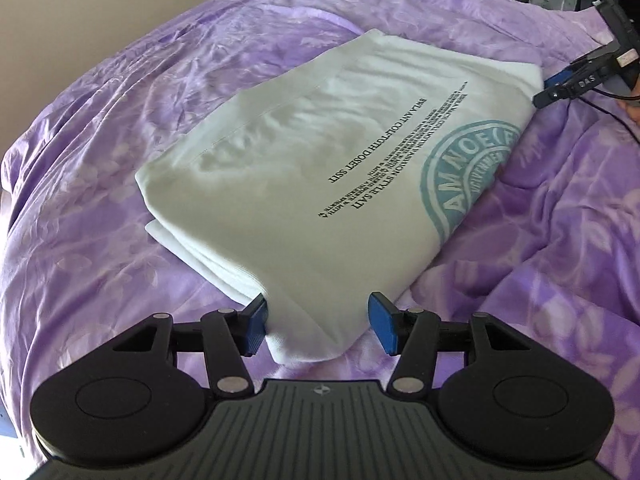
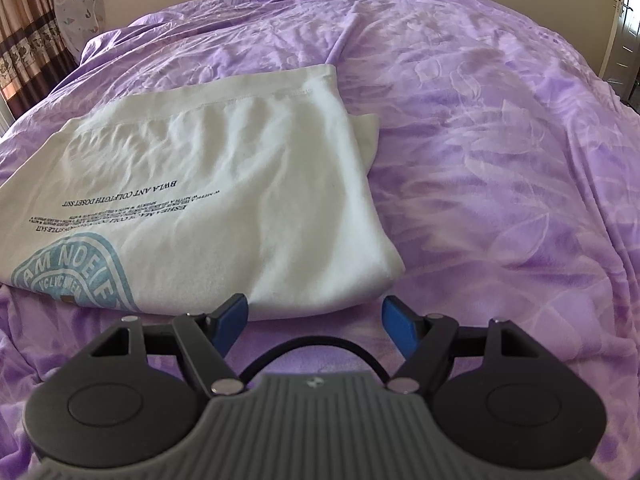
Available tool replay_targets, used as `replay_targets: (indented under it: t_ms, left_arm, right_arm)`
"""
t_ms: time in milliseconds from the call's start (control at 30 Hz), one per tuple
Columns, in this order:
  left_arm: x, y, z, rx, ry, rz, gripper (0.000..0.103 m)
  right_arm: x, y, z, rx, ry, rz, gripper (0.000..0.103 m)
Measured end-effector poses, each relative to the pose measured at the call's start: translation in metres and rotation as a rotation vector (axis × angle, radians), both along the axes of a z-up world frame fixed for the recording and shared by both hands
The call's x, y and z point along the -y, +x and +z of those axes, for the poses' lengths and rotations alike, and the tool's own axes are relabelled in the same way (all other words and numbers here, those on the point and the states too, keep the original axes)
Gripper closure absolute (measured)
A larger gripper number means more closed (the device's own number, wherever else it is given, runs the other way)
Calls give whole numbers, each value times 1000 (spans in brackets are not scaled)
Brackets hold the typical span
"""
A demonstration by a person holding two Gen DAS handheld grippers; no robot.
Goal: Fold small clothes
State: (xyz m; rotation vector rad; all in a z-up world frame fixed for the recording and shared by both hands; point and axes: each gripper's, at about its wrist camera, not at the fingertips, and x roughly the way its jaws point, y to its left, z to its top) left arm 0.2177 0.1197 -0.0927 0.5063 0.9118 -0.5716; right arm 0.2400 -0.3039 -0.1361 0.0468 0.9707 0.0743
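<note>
A purple floral bedspread (image 2: 500,140) covered the bed and filled both views, rumpled into soft ridges; past it stood a plain wall, and a brown patterned curtain (image 2: 24,40) hung at the far left of the right wrist view.

On the bedspread lay the white T-shirt (image 1: 320,168), already folded into a thick rectangle of several layers, its black lettering and teal round stamp facing up. It sat near the middle of the bed, the stitched hem along the far edge.

The left gripper (image 1: 318,330) pointed steeply down at one near corner of the shirt. Its jaws stood wide, with that corner between the blue pads; the left pad looked to be against the layered edge, the right pad clear of the cloth, so nothing was pinched. The right gripper (image 2: 316,322) hovered just short of the other near corner, jaws also wide and empty, with bare bedspread between its pads.

The shirt looked like light, limp cotton jersey: it would likely sag and slide out of square if lifted by one point. The soft bed beneath gave little to press against. A sound hold would probably be at the two near corners, pinching all layers together, so the stack stays aligned for a further fold.
</note>
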Motion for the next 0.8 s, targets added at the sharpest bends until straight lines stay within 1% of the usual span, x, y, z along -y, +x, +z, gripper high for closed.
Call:
replay_targets:
  t_ms: [67,100,133,200,233,333,400,567,633,700,800]
  left_arm:
    - [-1,6,-6,-23,-31,31,41]
    - [-3,8,-7,-47,-54,44,52]
    - [-5,9,-8,-76,-64,55,58]
    - [-10,9,-7,-132,-65,54,91]
    - [-14,7,-5,-137,-57,48,98]
    - [-28,2,0,-177,-40,58,100]
    - [-35,0,-1,-186,-23,80,100]
    - [-44,7,-15,-246,-57,185,100]
    - [-51,9,-19,-278,-84,233,99]
    - [-59,12,-19,-307,-123,286,99]
    - [-65,11,-12,-321,-145,328,98]
  right_arm:
    - [0,0,-1,-2,0,2,33]
    - [1,0,-1,-2,2,1,33]
    - [1,0,-1,-3,5,-1,33]
    - [2,0,-2,-6,8,-4,33]
    - [2,0,-2,-7,8,-6,33]
    - [3,0,-4,-9,11,-7,33]
    - [2,1,-6,-12,11,-8,33]
    - [0,-1,-7,-7,3,-7,33]
    - [1,-3,-5,-1,1,-10,33]
    - [3,-4,-5,3,2,-12,33]
    - [4,-5,-5,1,4,-19,33]
